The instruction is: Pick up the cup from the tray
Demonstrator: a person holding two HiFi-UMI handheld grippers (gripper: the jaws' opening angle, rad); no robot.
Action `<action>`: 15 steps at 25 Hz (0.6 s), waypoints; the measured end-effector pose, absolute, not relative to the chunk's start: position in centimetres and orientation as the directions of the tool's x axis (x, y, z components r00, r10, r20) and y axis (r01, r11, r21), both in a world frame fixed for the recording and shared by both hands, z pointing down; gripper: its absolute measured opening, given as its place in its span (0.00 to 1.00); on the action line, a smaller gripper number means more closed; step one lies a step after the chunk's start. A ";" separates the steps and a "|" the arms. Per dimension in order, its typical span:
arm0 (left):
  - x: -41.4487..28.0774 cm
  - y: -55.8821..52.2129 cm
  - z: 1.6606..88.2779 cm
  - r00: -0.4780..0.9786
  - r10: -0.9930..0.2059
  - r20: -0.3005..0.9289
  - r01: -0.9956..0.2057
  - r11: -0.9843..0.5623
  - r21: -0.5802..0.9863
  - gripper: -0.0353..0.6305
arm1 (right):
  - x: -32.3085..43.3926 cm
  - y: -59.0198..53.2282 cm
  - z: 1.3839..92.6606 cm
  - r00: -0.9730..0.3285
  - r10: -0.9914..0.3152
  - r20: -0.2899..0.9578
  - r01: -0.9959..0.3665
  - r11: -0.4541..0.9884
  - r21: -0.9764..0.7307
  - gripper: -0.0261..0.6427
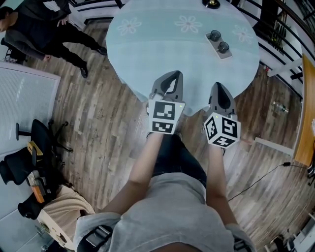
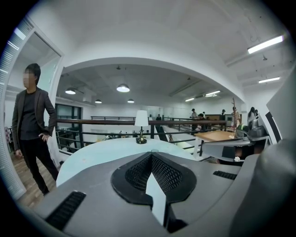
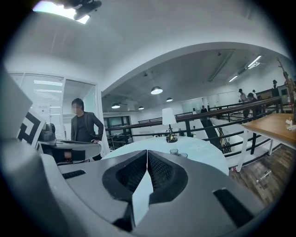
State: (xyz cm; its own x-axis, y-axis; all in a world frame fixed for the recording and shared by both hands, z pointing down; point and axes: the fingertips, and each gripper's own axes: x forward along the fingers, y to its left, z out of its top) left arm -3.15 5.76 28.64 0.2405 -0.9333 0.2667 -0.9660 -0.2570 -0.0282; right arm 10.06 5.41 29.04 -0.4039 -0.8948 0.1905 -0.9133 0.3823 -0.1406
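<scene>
Two small dark glass cups (image 1: 214, 35) (image 1: 223, 47) stand on a narrow white tray (image 1: 227, 54) at the far right of a round table with a pale blue cloth (image 1: 162, 44). My left gripper (image 1: 170, 75) hovers over the table's near edge, jaws shut and empty. My right gripper (image 1: 218, 85) hangs beside it at the near edge, also shut with nothing in it. In the right gripper view the cups (image 3: 174, 151) show just beyond the closed jaw tips (image 3: 147, 152), well ahead. The left gripper view shows its closed jaws (image 2: 151, 155) and the table only.
A small lamp (image 1: 210, 3) stands at the table's far edge. A person in dark clothes (image 1: 44, 34) stands at the left on the wooden floor. Office chairs (image 1: 29, 147) and a box sit left of me. Railings (image 1: 275, 29) run behind the table, and a wooden desk (image 1: 307, 113) is at the right.
</scene>
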 end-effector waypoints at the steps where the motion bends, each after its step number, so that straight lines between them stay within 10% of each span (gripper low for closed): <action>1: -3.2 5.4 28.7 0.240 -0.932 0.270 -0.966 -0.258 -0.030 0.06 | 10.0 5.1 29.2 -0.404 -0.894 0.194 -0.913 0.381 -0.145 0.05; 15: -4.1 -3.5 30.6 0.305 -0.903 0.303 -0.946 -0.323 -0.011 0.06 | 9.2 -2.8 31.2 -0.351 -0.907 0.235 -0.934 0.321 -0.155 0.05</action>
State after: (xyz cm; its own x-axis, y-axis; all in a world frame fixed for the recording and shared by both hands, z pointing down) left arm -4.10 -3.50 30.57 0.3046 -0.9032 0.3026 -0.9464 -0.3229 -0.0112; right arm 9.18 -2.77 31.22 -0.3506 -0.9066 0.2347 -0.9343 0.3212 -0.1546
